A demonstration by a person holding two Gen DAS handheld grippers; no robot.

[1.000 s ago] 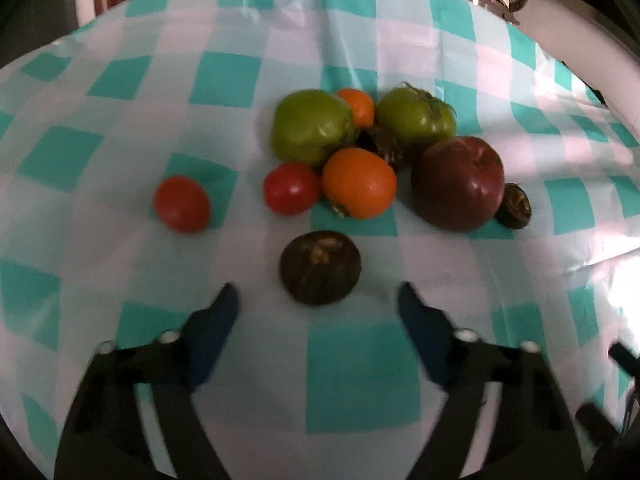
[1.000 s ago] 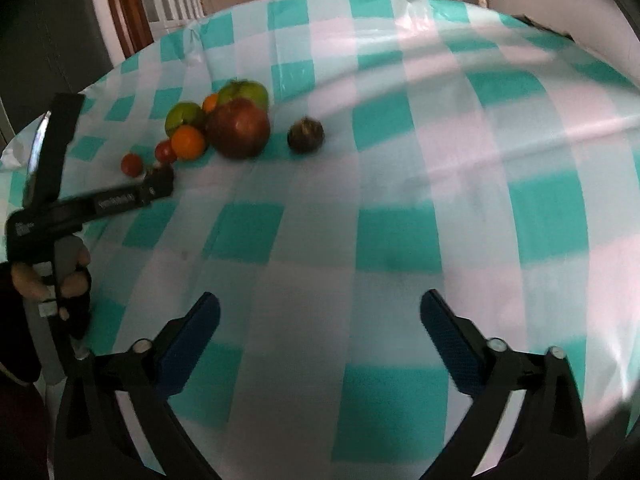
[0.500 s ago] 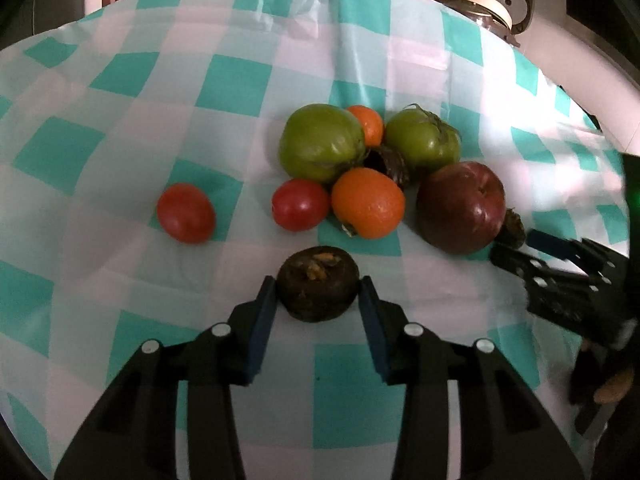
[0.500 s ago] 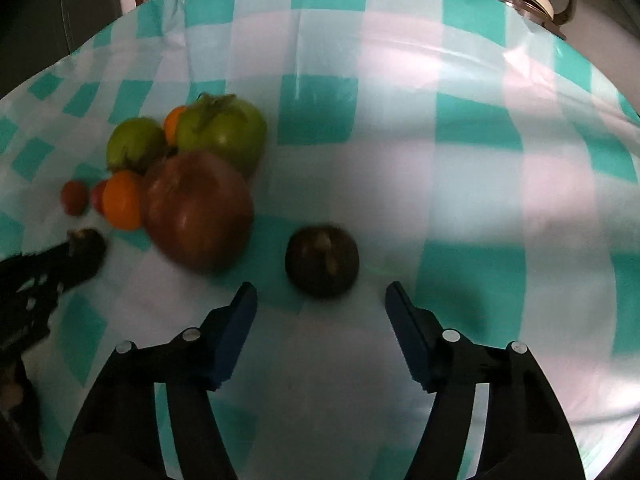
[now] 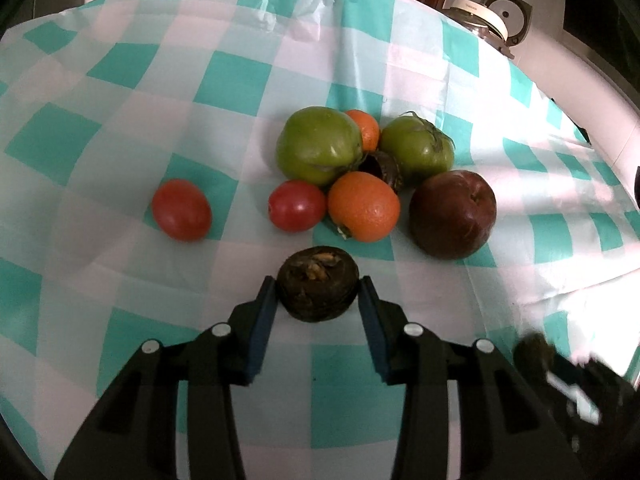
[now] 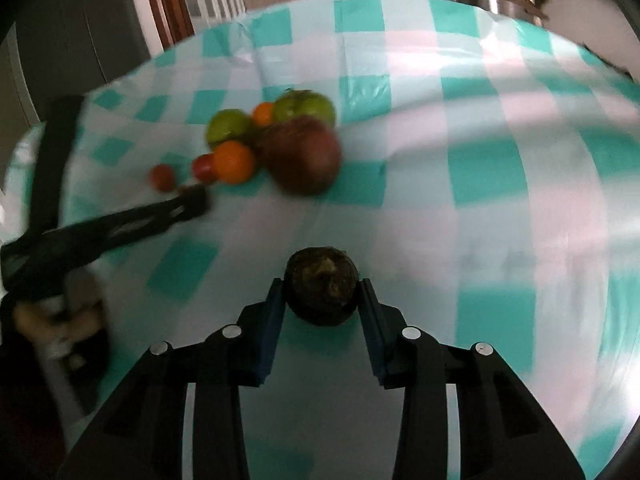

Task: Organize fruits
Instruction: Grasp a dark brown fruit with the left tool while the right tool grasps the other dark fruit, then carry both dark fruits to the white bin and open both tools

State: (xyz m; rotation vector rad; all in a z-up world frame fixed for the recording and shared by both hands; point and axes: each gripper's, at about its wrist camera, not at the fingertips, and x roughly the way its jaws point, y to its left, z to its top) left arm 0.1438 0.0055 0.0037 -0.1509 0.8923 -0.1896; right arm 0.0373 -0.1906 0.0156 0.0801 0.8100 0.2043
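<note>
— Brown, rough-skinned, and clamped: held the dark round fruit (image 5: 316,280) crosswise in the left gripper (image 5: 318,285), both blue pads pressed on its flanks, tan crown turned up. Sat low over the checked tablecloth (image 5: 224,80), just in front of the orange (image 5: 364,206) and the red tomato (image 5: 296,206), a little apart from the heap.

— And on the right?

— Much the same. Found the right gripper (image 6: 322,286) shut on a second dark fruit (image 6: 323,278), pads tight against both sides, well apart from the heap, out over open cloth. Could not tell through the blur whether lifted or resting.

— Hard or soft to the grip?

— Judged firm-shelled and light; showed no denting under the pads. Looked dry and rough, so unlikely to slip. Seemed brittle at the crown, though, where cracked and flaking.

— Best place to take hold, then?

— Across the widest girth, as done on both: pads on opposite flanks, crown and base left free. Called for modest pressure only; might have rolled out forward if pinched too near the top.

— And the others in the heap?

— Reckoned softer to handle: green tomatoes (image 5: 318,144) likely to bruise, dark red apple (image 5: 452,214) heavier and wide for the jaws.
</note>
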